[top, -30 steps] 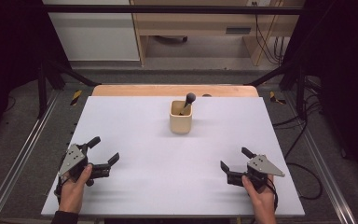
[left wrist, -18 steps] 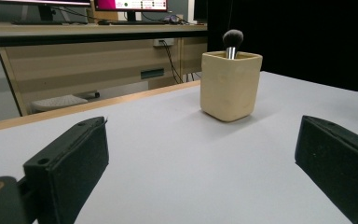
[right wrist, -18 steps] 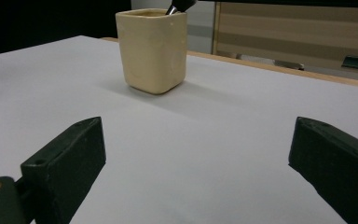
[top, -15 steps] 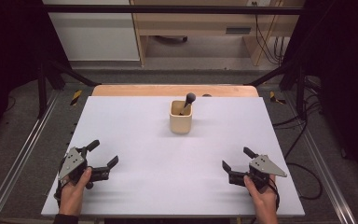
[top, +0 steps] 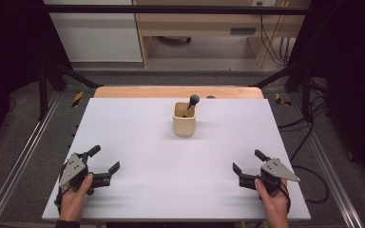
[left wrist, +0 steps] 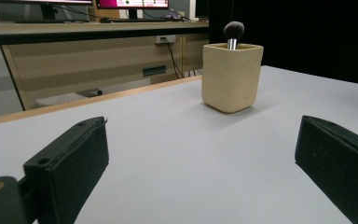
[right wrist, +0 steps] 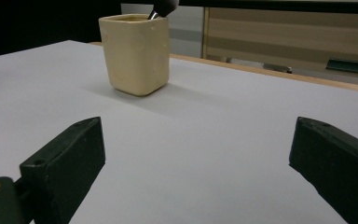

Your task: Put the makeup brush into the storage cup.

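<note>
A cream square cup stands upright near the table's far middle. A black-tipped brush pokes out of it, leaning right. My left gripper rests low at the table's front left, open, nothing between its jaws. At the front right my right gripper is also open and holds nothing. Both point toward the cup, well short of it.
The white tabletop stretches between the grippers and the cup, with a wooden strip along its far edge. Metal frame rails run down both sides. A wooden desk stands beyond the table.
Both grippers have slid slightly toward the table's near edge. The cup and brush have not moved.
</note>
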`<state>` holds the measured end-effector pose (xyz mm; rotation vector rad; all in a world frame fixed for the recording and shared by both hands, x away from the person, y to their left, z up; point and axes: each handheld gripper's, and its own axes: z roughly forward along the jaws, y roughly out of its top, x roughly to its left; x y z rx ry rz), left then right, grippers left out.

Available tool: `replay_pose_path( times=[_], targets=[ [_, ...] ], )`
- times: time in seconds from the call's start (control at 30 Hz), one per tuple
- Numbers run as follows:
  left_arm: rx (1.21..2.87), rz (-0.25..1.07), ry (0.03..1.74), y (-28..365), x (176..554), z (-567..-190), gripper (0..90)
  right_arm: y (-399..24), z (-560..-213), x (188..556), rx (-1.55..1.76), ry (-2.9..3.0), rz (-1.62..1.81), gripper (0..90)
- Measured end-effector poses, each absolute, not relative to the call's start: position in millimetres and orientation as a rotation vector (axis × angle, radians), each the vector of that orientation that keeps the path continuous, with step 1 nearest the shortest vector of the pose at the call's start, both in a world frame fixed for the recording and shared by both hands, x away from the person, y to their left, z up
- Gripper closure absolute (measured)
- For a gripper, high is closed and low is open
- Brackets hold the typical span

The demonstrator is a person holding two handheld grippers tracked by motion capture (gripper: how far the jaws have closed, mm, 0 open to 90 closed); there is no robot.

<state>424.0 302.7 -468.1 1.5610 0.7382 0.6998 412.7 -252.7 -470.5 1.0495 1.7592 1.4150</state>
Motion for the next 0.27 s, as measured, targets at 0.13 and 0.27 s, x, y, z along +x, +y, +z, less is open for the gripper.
replay_pose_path(
  times=[0.13, 0.27],
  targets=[
    [1.561, 0.705, 0.741, 304.3, 422.0, -469.1, 2.5, -258.1, -472.2, 411.6, 1.053, 1.743, 1.412, 3.6],
    [1.56, 0.707, 0.739, 303.9, 421.1, -468.3, 2.4, -261.3, -474.4, 412.5, 1.064, 1.738, 1.406, 3.6]
  ],
)
